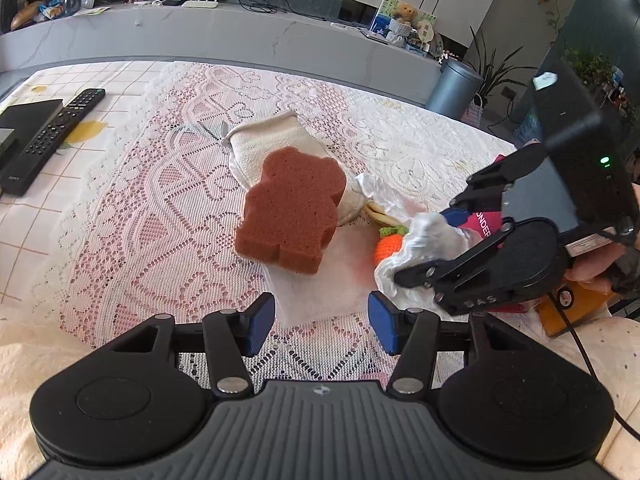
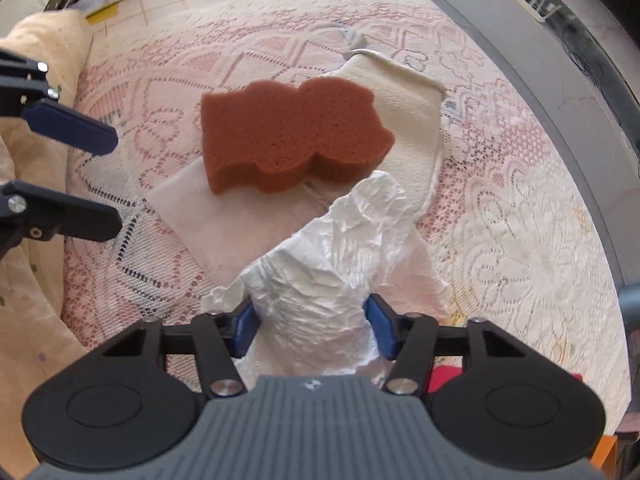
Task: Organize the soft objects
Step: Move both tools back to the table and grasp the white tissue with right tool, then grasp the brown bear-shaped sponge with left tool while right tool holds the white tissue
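Closing in from the right side, the right gripper (image 2: 312,330) has a crumpled white plastic bag (image 2: 340,264) bunched between its blue pads, and from its own view the pads look pressed against the bag's sides, so this reads as a real grip, not a hover. That pinch low on the bundle makes sense: a limp bag has no firm edge, so gathering a fistful is probably the only way to lift it whole. In the left wrist view the same bag drapes over a knitted orange carrot (image 1: 387,249), which peeks out from beneath it along with a pink label.

Over on the left, the left gripper (image 1: 322,330) hangs just above the lace cloth (image 1: 168,208) with its jaws standing well apart and nothing between them. It looks like it is waiting, lined up roughly toward the brown bear-shaped sponge (image 1: 294,210).

That sponge sits on top of a cream fabric pouch (image 1: 280,136), partly overlapping a thin white sheet (image 1: 320,292) spread on the surface. Stacked this way, the soft things form one loose pile in the middle, with the bag touching its near edge. Judging from that, the sorting is early: nothing looks set aside yet.

A black remote (image 1: 52,140) lies well apart at the far left, clear of the action. The risk now is the bag dragging the carrot along as it lifts.
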Demonstrator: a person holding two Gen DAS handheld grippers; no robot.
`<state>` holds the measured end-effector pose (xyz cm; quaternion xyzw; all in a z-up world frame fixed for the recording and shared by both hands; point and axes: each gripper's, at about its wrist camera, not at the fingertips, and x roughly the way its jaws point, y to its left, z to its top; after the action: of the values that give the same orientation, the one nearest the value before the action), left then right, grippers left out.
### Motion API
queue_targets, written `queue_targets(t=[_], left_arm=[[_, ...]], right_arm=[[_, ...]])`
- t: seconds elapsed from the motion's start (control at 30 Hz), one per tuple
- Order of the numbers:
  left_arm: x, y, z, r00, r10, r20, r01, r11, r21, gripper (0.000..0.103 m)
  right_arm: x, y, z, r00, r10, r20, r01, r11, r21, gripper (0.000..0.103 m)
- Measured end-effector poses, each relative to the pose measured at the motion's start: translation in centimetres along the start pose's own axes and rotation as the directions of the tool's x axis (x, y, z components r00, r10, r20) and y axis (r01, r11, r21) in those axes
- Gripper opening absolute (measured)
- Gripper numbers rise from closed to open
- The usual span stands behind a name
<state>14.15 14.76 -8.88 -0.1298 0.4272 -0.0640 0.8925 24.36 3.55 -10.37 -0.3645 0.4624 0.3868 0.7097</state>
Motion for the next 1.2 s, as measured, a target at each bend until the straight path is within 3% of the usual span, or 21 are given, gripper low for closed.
queue_targets(t=[0.03,0.07,0.17,0.33,0.43,0.57,0.63,0.73,0.77,0.83,0.93,1.0,1.07,1.2], left_arm=[[0.0,0.0,0.0,1.000,-0.001,0.002,0.001,1.000,0.001,0.063],[-0.1,-0.1,-0.1,1.000,-0.002,0.005,0.002,1.000,0.003,0.063],[-0.3,-0.4,-0.2,1.000,-0.003,0.011,0.003,1.000,0.017,0.063],[-0.8,-1.0,-0.5,1.000,-0.013,0.016,0.012,0.999,0.045,0.063],[-1.1,-1.4,-0.7,1.000,-0.022,0.019,0.021,0.998,0.064,0.063],[-1.4,-2.1,-1.2,0.999,-0.035,0.007,0.034,0.995,0.091,0.062],[-1.5,-2.4,-1.5,0.999,-0.050,-0.005,0.050,0.994,0.094,0.061],[-1.7,-2.6,-2.0,0.997,-0.071,-0.019,0.072,0.994,0.081,0.061],[-1.7,-2.6,-2.1,0.997,-0.072,-0.023,0.074,0.995,0.074,0.061],[-1.7,-2.8,-2.3,0.997,-0.064,-0.032,0.066,0.995,0.072,0.061],[-1.7,-3.1,-2.4,0.999,-0.038,-0.035,0.040,0.996,0.082,0.061],[-1.7,-3.3,-2.5,0.999,-0.020,-0.041,0.024,0.996,0.086,0.061],[-1.6,-3.5,-2.6,0.999,-0.005,-0.044,0.010,0.995,0.095,0.061],[-1.3,-3.7,-2.8,0.999,0.015,-0.052,-0.009,0.994,0.107,0.061]], right_arm=[[-0.5,0.0,-0.2,1.000,0.001,0.014,-0.001,1.000,0.019,0.042],[-1.0,-0.1,-0.4,1.000,0.004,0.029,-0.005,0.999,0.037,0.029],[-2.6,-0.1,-1.1,0.997,0.003,0.078,-0.010,0.995,0.100,0.013],[-5.1,0.9,-2.9,0.987,-0.009,0.161,-0.028,0.975,0.222,0.010],[-6.4,1.4,-4.8,0.981,-0.012,0.191,-0.053,0.942,0.332,0.009],[-7.5,1.0,-8.4,0.963,0.037,0.267,-0.182,0.819,0.543,0.009],[-8.0,0.9,-10.2,0.936,0.099,0.338,-0.301,0.724,0.620,0.009],[-7.7,0.6,-12.5,0.875,0.186,0.447,-0.469,0.554,0.688,0.009],[-7.4,0.6,-13.0,0.877,0.176,0.446,-0.467,0.524,0.712,0.009],[-6.8,0.8,-13.0,0.926,0.090,0.365,-0.351,0.558,0.752,0.009],[-6.2,1.1,-12.4,0.948,0.011,0.317,-0.259,0.604,0.754,0.009],[-5.7,1.8,-11.4,0.964,-0.073,0.255,-0.141,0.674,0.725,0.009],[-4.8,2.8,-10.6,0.971,-0.147,0.187,-0.019,0.734,0.679,0.009],[-2.7,4.9,-10.2,0.969,-0.226,0.102,0.136,0.827,0.545,0.009]])
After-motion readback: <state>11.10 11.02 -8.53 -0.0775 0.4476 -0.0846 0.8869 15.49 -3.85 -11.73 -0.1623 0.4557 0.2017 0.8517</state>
